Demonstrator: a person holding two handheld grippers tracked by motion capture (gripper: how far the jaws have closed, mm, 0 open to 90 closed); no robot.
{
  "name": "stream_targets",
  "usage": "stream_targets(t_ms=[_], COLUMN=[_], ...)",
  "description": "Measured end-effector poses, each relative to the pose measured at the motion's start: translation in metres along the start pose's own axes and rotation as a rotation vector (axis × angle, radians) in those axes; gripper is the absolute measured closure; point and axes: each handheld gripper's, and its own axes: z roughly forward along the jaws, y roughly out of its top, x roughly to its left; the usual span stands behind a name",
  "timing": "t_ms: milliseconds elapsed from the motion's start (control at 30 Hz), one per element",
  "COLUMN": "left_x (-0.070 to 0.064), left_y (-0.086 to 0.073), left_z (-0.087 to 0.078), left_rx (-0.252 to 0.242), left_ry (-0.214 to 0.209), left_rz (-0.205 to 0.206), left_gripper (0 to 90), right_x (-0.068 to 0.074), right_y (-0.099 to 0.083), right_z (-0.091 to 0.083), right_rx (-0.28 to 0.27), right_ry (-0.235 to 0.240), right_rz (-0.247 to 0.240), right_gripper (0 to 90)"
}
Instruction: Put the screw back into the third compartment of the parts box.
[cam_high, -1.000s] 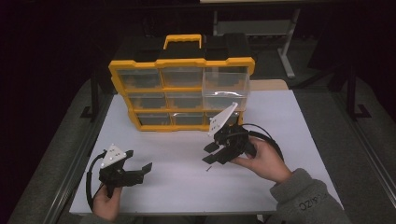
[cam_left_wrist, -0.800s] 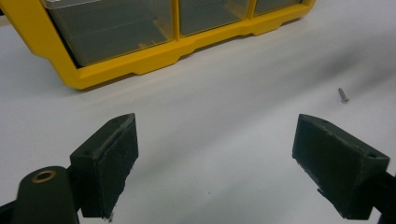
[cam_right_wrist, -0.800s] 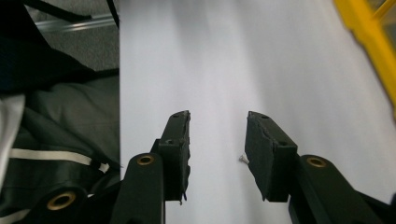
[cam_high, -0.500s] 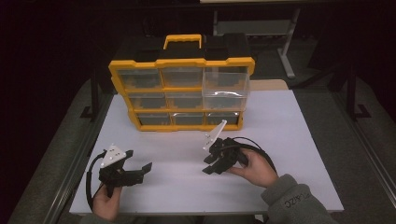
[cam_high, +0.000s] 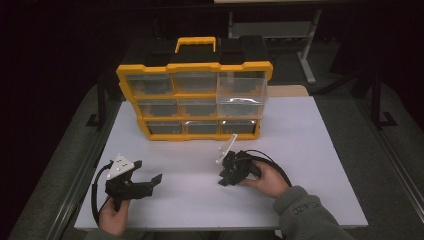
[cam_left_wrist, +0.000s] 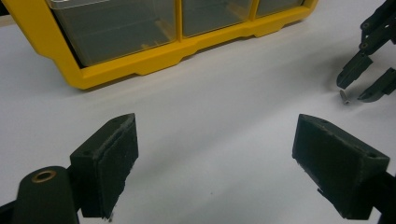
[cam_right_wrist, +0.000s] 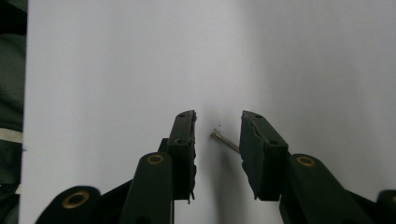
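A small metal screw (cam_right_wrist: 223, 139) lies on the white table (cam_high: 310, 145). My right gripper (cam_right_wrist: 218, 117) is tipped down over it, open by a narrow gap, with one jaw on each side of the screw and neither touching it. In the high view the right gripper (cam_high: 224, 180) sits right of the table's middle, in a hand. The left gripper view shows the same screw (cam_left_wrist: 344, 96) just under the right gripper (cam_left_wrist: 356, 91). My left gripper (cam_high: 147, 171) rests at the front left, wide open and empty; its pads (cam_left_wrist: 114, 158) frame bare table.
A yellow organiser case (cam_high: 195, 67) with clear drawers and a black top stands upright at the back of the table. Its top right drawer (cam_high: 242, 94) is pulled out. A cable loops behind each gripper.
The right gripper has moved toward the front of the table and a little left, coming down onto the screw. The left gripper has stayed put.
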Motion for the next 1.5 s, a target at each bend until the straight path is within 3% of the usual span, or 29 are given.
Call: stream_targets(t_ms=[233, 533, 1033, 1233, 1500], left_x=[0.0, 0.0, 0.001, 0.0, 0.0], left_y=[0.0, 0.0, 0.0, 0.001, 0.0], left_z=[0.0, -0.001, -0.001, -0.001, 0.0], left_rx=[-0.001, -0.003, -0.001, -0.002, -0.003], left_ry=[-0.002, -0.002, -0.005, -0.004, -0.005], left_rz=[0.004, 0.005, 0.0, 0.008, 0.008], left_gripper=[13.7, 13.7, 13.7, 13.7, 13.7], right_x=[-0.001, -0.003, -0.004, 0.003, 0.016], right_y=[0.002, 0.002, 0.0, 0.002, 0.004], right_z=[0.008, 0.008, 0.003, -0.004, -0.021], right_rx=[0.029, 0.038, 0.018, 0.009, -0.024], right_ry=[-0.021, -0.044, -0.02, -0.028, 0.009], right_rz=[-0.015, 0.036, 0.083, 0.065, 0.044], right_gripper=[73.1, 86.2, 87.1, 87.1, 87.0])
